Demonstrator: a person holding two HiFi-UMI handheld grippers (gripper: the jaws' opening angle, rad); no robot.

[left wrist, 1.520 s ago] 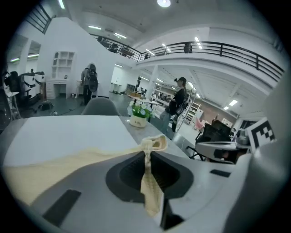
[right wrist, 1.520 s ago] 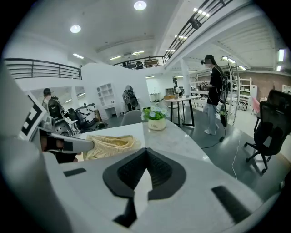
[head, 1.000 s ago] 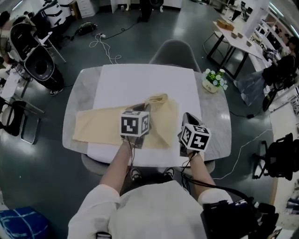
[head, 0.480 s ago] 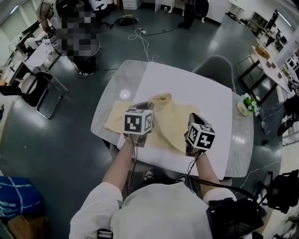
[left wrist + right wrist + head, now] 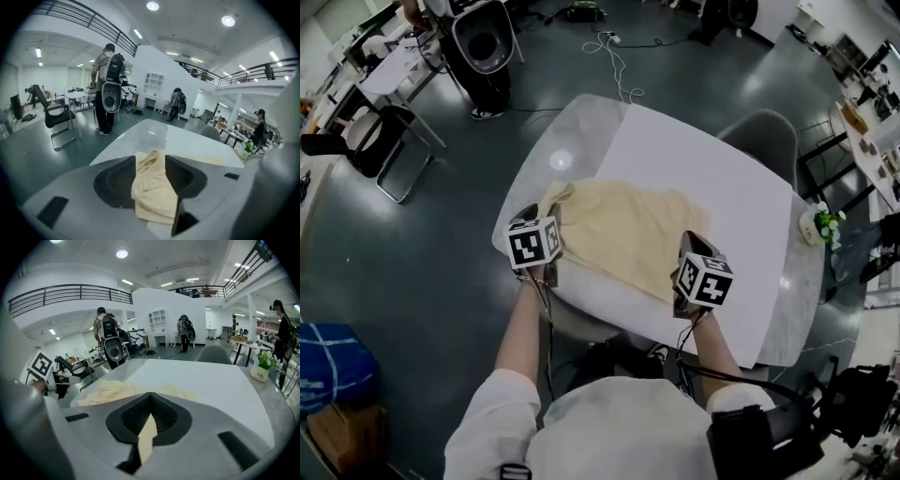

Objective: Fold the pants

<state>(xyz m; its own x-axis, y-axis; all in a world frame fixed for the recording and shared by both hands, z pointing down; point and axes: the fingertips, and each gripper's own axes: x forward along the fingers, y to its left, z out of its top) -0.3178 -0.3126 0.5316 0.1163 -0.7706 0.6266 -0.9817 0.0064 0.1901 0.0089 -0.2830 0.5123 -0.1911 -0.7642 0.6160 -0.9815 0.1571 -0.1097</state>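
Left gripper [image 5: 152,174] jaws opening around bunched pants [image 5: 623,234] edge, probably loose, left of centre in head view. Right gripper [image 5: 149,422] pinches the hem, lower right.

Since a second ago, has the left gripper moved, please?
Yes. The left gripper moved left, off the white mat to the left edge of the table; its jaws are opening with the pants between them.
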